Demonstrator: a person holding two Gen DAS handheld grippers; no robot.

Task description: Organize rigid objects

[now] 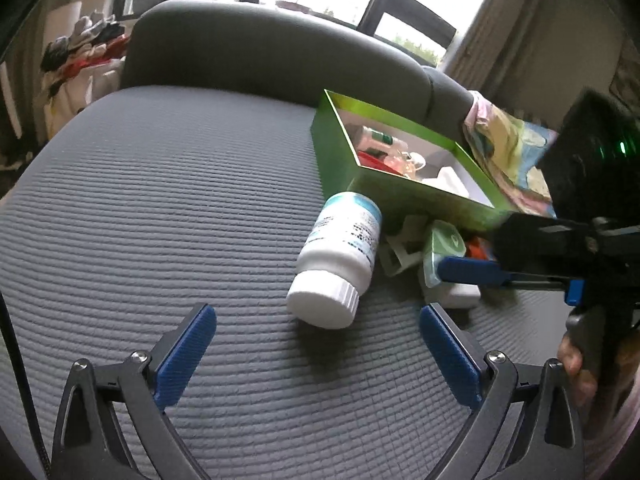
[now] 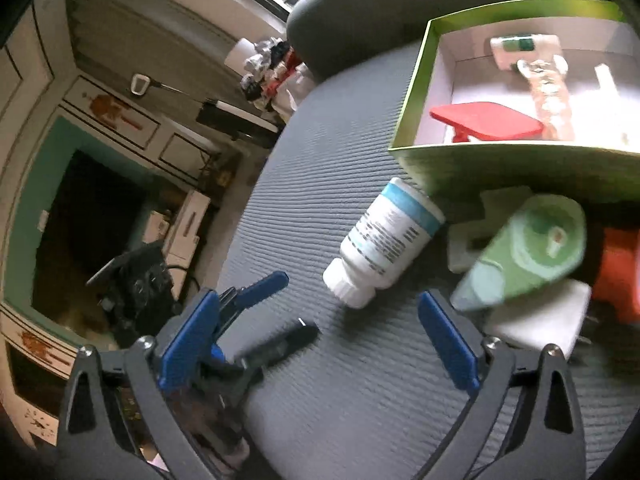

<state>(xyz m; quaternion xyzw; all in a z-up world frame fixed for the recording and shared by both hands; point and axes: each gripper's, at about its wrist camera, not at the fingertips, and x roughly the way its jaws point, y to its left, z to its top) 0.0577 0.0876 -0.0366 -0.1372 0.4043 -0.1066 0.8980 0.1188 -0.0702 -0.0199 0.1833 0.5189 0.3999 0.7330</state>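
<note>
A white pill bottle [image 1: 344, 248] [image 2: 390, 236] with a blue-edged label lies on its side on the grey ribbed seat [image 1: 160, 200], its cap toward me. My left gripper [image 1: 316, 310] is open just in front of the cap, with nothing between its pads. My right gripper [image 2: 316, 298] is open too, short of the bottle; one of its blue fingers [image 1: 468, 272] reaches in beside a green tape dispenser [image 1: 442, 244] [image 2: 532, 244]. A green box [image 1: 336, 160] [image 2: 416, 92] behind the bottle holds a red piece, a small bottle and a clear item.
A white adapter [image 2: 540, 316], a white plastic piece [image 2: 472, 236] and an orange thing [image 2: 618, 268] lie crowded by the dispenser in front of the box. The chair back [image 1: 260, 52] rises behind. A colourful cloth [image 1: 508, 152] lies to the right of the box. The seat's left half is bare.
</note>
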